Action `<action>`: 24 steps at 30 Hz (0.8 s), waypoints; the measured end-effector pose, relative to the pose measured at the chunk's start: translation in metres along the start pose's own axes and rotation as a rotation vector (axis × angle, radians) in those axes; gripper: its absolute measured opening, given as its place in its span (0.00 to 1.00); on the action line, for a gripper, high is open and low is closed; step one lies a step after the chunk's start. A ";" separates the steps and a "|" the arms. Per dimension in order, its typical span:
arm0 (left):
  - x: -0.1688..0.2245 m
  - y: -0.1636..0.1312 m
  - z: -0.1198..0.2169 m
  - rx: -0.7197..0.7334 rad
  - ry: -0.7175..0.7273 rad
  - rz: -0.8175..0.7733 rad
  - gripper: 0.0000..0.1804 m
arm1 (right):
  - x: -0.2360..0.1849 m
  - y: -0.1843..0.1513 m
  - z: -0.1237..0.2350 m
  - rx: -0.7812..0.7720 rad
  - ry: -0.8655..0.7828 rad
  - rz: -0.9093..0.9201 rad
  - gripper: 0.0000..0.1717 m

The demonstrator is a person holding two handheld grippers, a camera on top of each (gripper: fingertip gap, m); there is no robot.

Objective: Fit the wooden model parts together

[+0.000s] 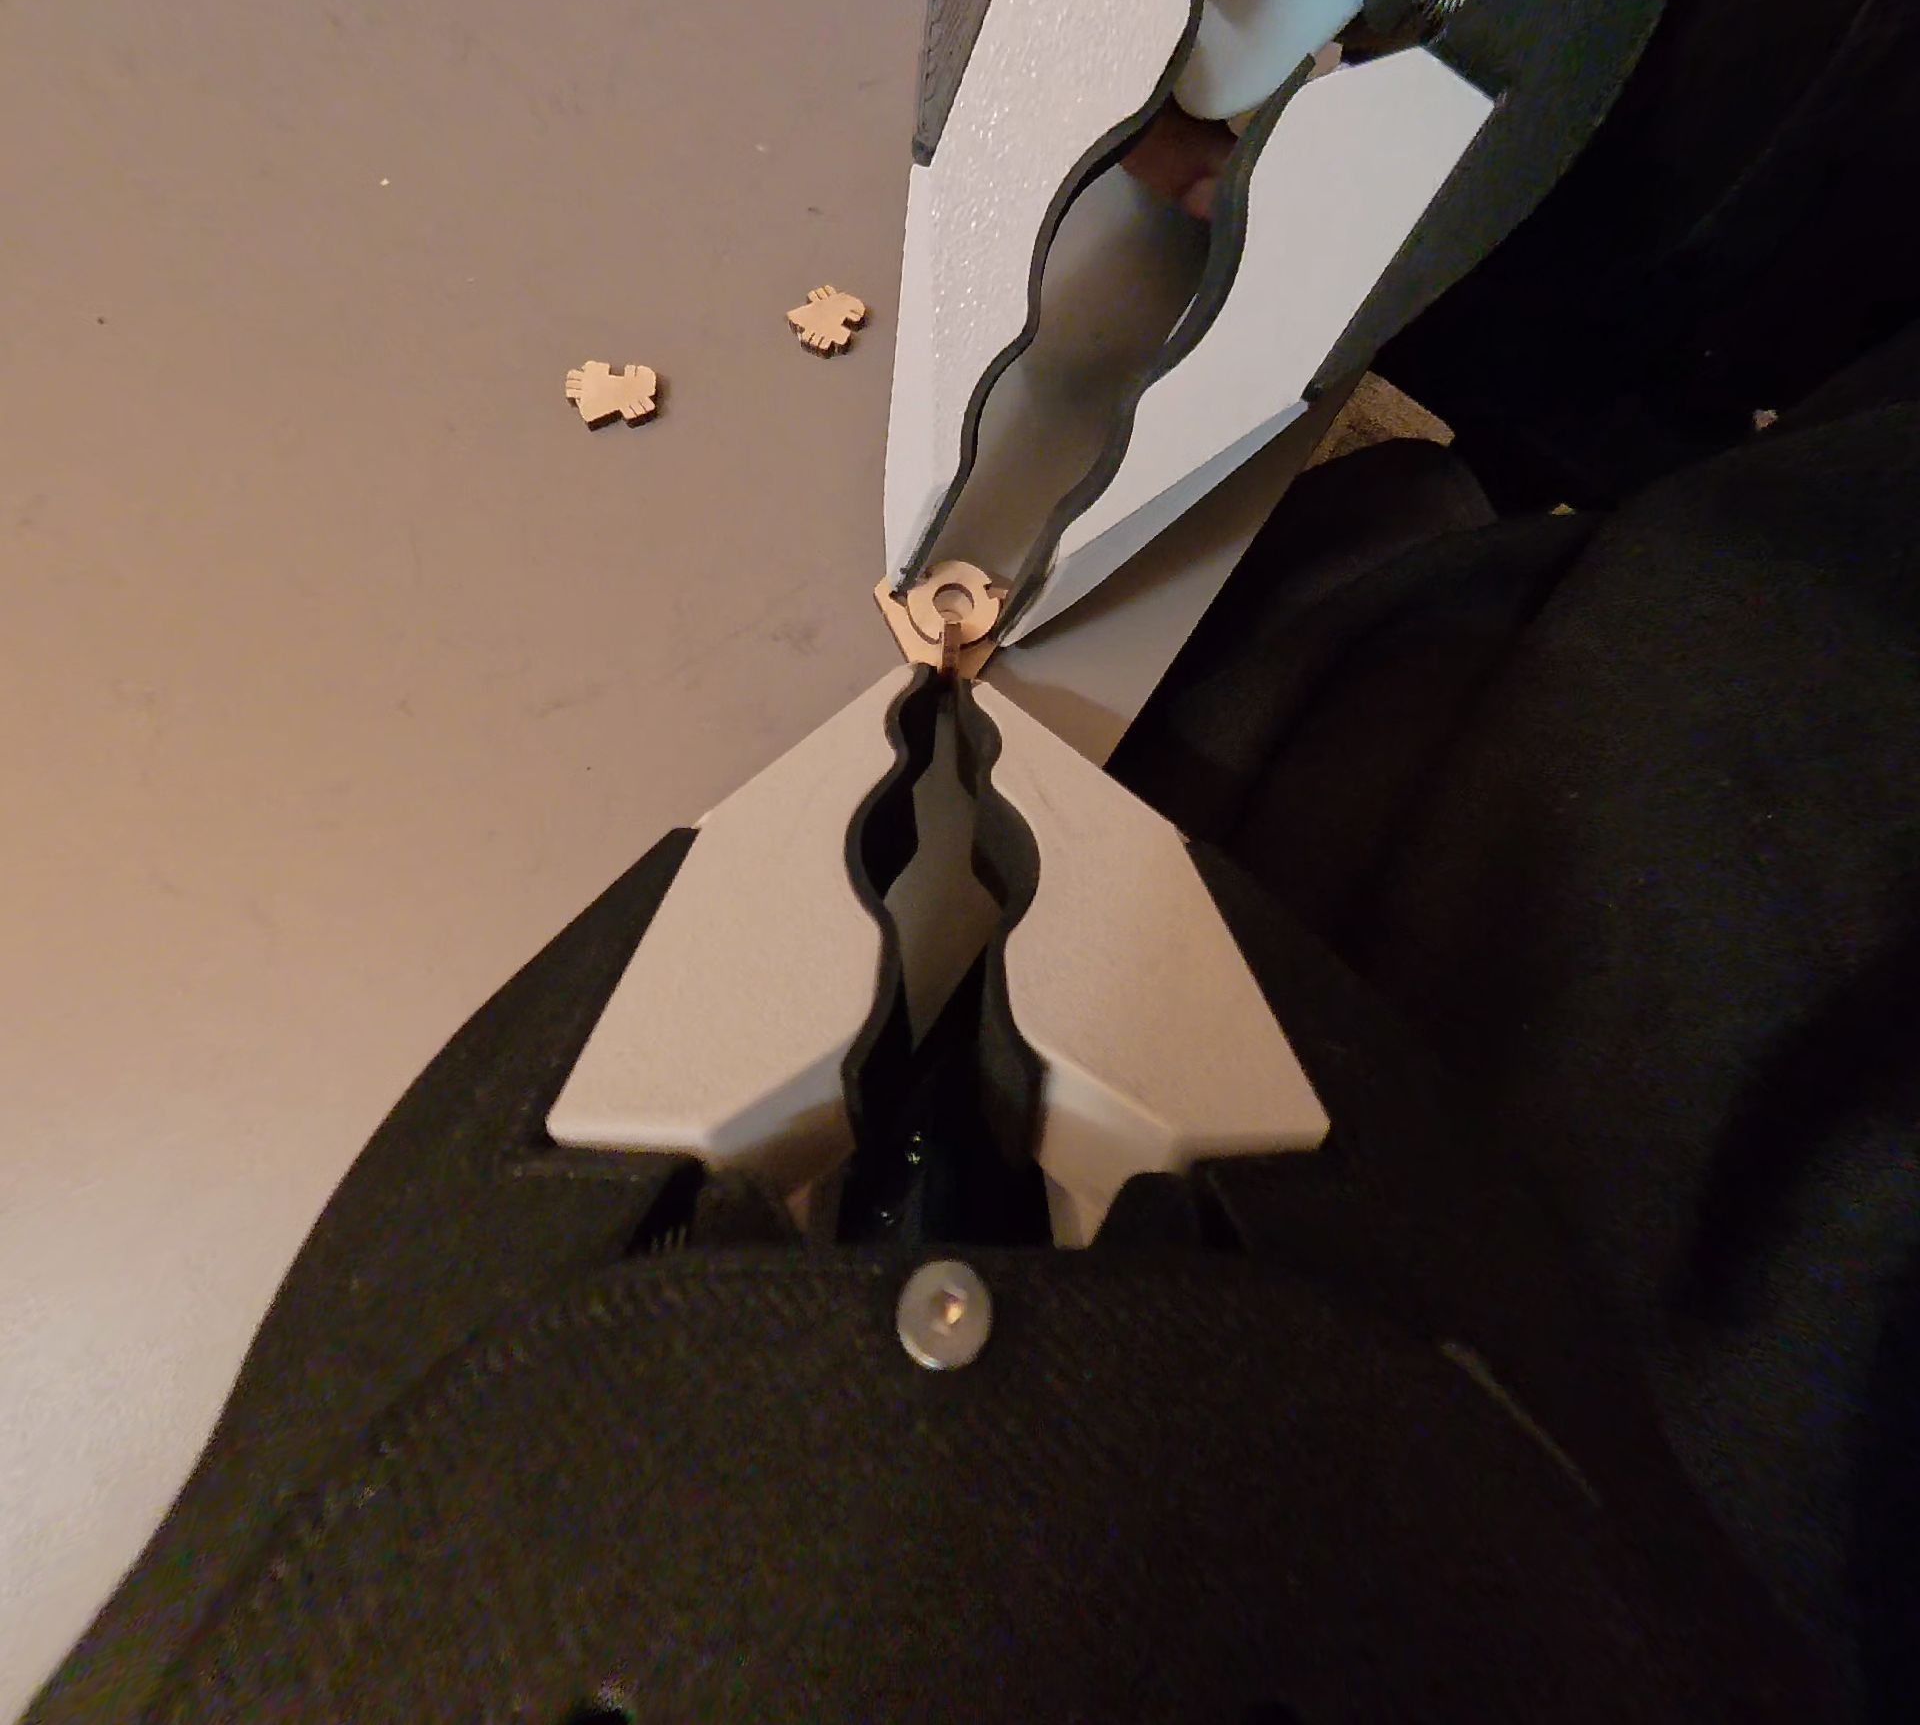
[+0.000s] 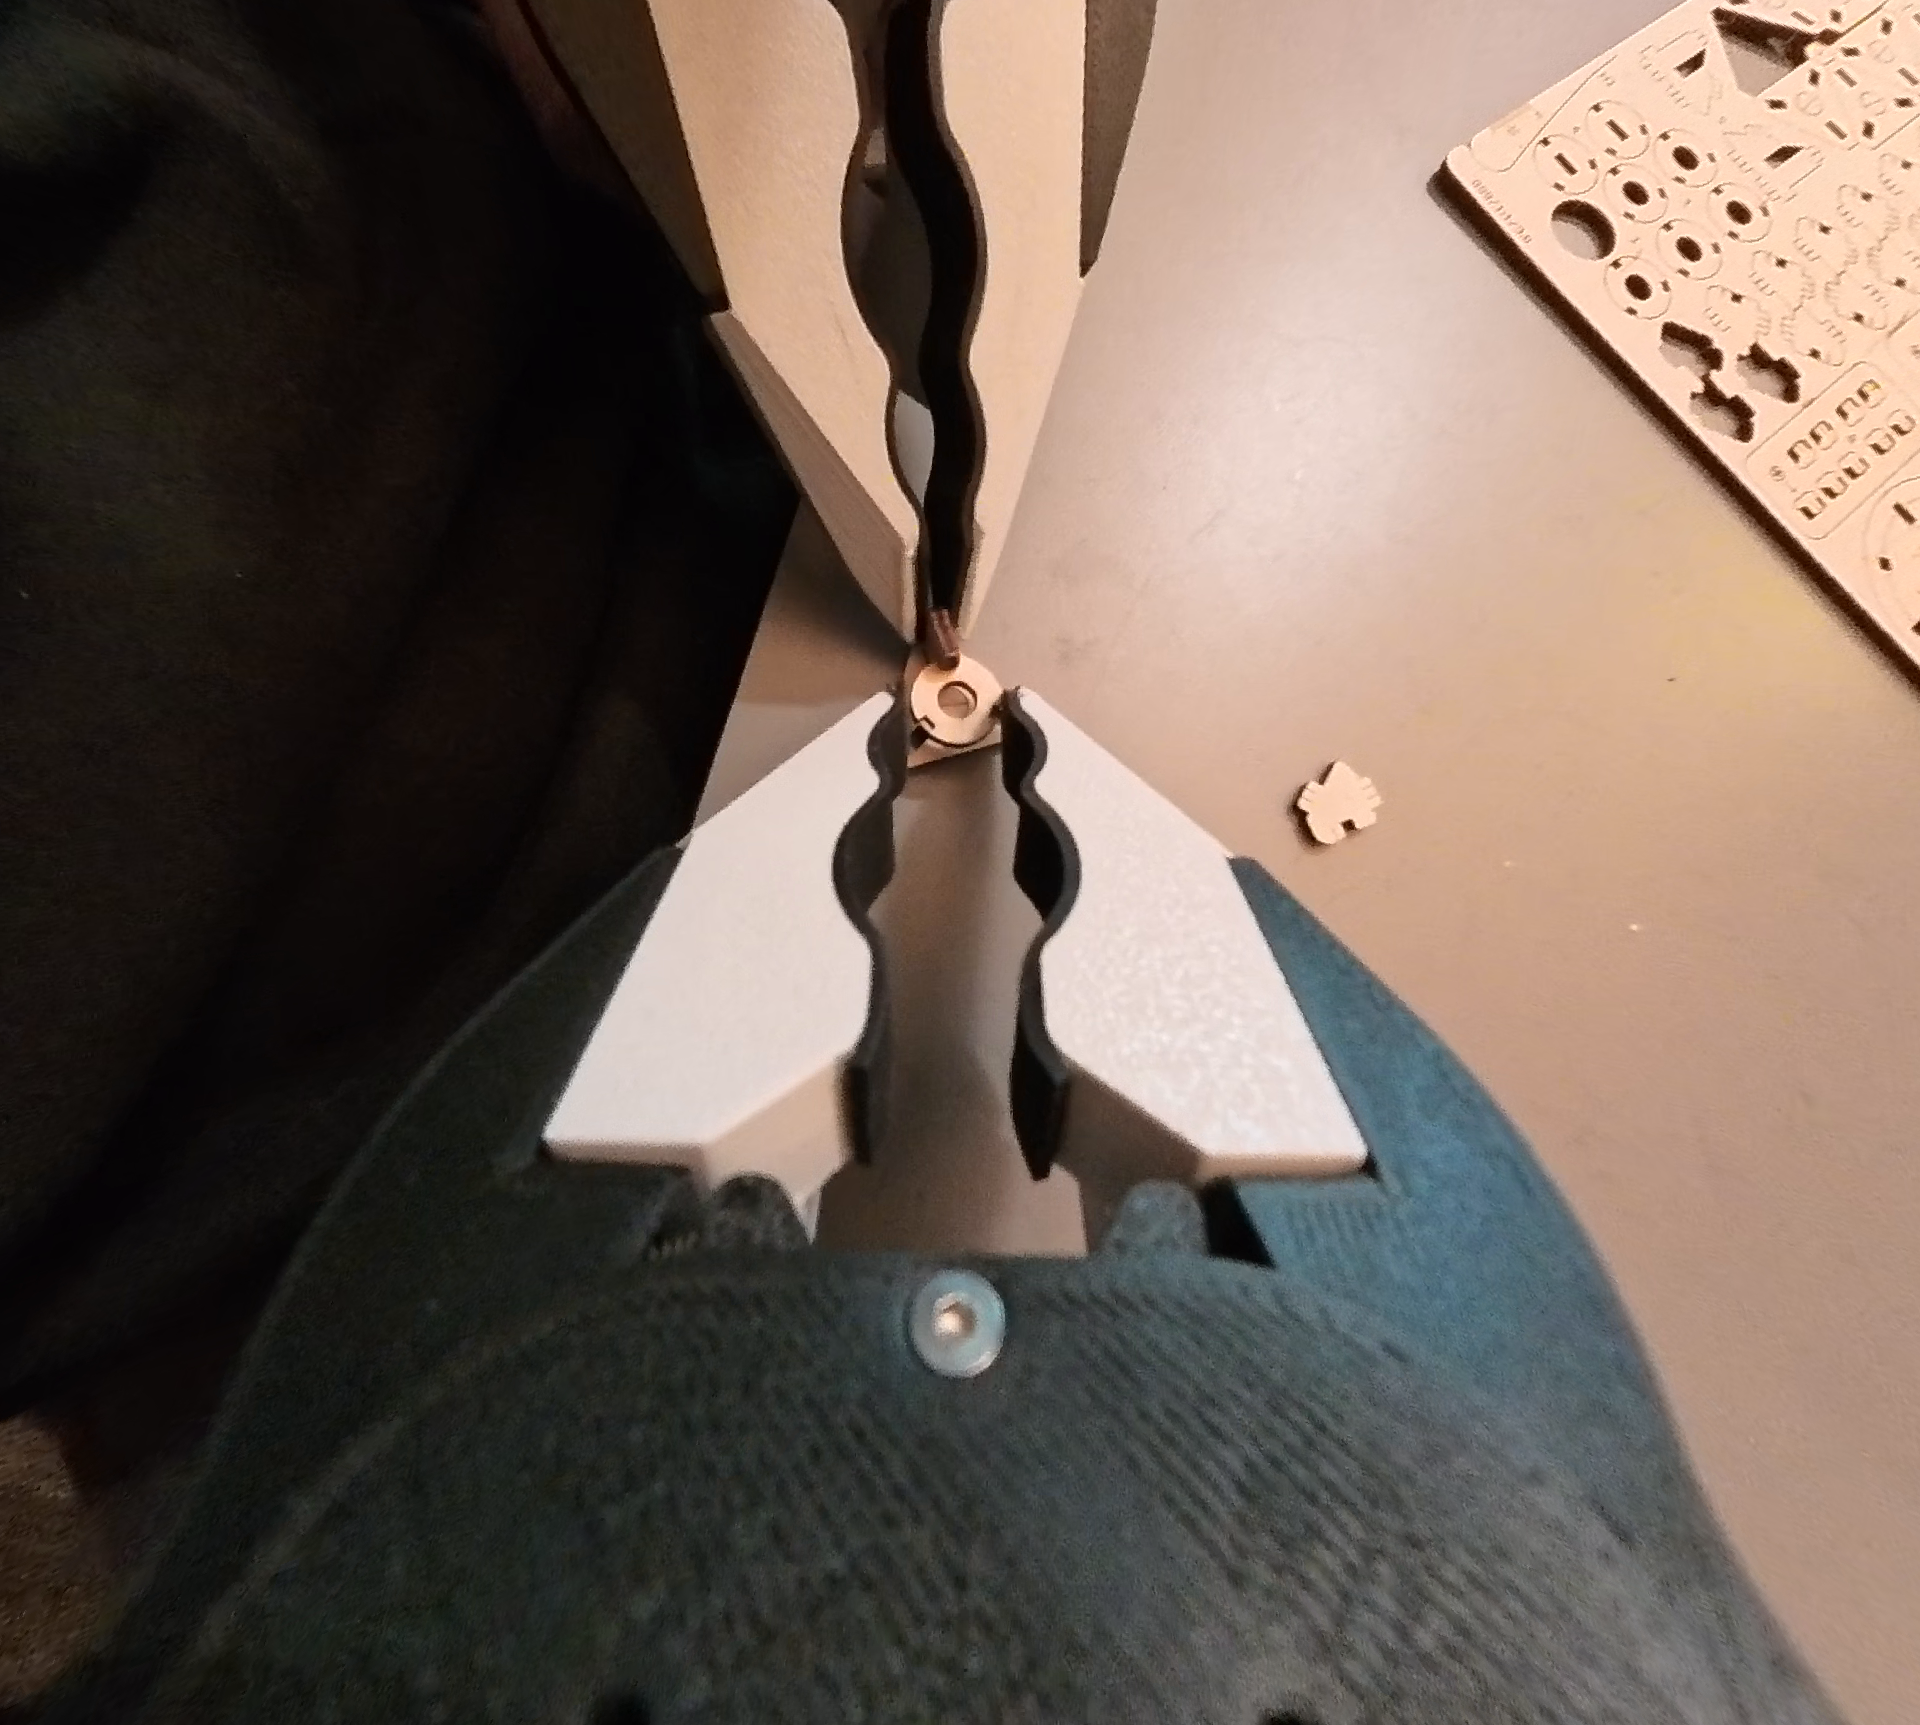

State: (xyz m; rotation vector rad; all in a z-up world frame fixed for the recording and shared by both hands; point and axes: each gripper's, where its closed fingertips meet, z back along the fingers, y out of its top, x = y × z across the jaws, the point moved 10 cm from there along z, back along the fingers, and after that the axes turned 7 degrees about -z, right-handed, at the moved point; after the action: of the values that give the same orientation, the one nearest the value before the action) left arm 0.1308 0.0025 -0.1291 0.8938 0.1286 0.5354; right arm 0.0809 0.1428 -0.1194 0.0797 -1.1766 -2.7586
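Observation:
My right gripper [image 2: 956,714] is shut on a small round wooden disc [image 2: 954,699] with a centre hole, backed by a triangular wooden piece [image 2: 935,756]. My left gripper [image 1: 945,683] is shut on a thin wooden piece [image 1: 950,645] held edge-on, whose end sits in a slot at the disc's rim [image 1: 951,610]. The two grippers meet tip to tip above the grey table [image 1: 416,117] near its edge. The right gripper [image 1: 961,586] comes in from above in the left wrist view. The left gripper [image 2: 940,626] comes in from above in the right wrist view.
Two small loose wooden pieces [image 1: 613,392] [image 1: 828,317] lie on the table; one shows in the right wrist view [image 2: 1338,799]. A laser-cut wooden sheet [image 2: 1714,273] with punched-out holes lies farther off. A person's dark clothing [image 1: 1558,844] fills the space beyond the table edge. My left and right fingertips are right by each other.

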 end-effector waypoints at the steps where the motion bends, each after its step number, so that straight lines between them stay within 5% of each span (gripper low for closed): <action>1: 0.000 0.000 0.000 0.000 0.001 0.000 0.01 | 0.000 0.000 0.000 0.001 -0.001 0.001 0.09; 12: -0.002 0.000 0.000 -0.008 -0.011 -0.004 0.01 | 0.012 -0.008 0.028 0.032 -0.093 -0.064 0.19; 17: -0.006 -0.001 0.000 -0.011 0.025 0.001 0.09 | 0.028 -0.028 0.044 0.015 -0.192 -0.185 0.20; 24: -0.009 -0.003 0.003 -0.006 0.085 0.008 0.11 | 0.036 -0.041 0.036 -0.011 -0.176 -0.263 0.20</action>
State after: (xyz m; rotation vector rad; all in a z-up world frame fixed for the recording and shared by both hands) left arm 0.1252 -0.0062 -0.1308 0.8664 0.2006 0.5806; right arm 0.0369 0.1910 -0.1239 -0.0119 -1.2762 -3.0548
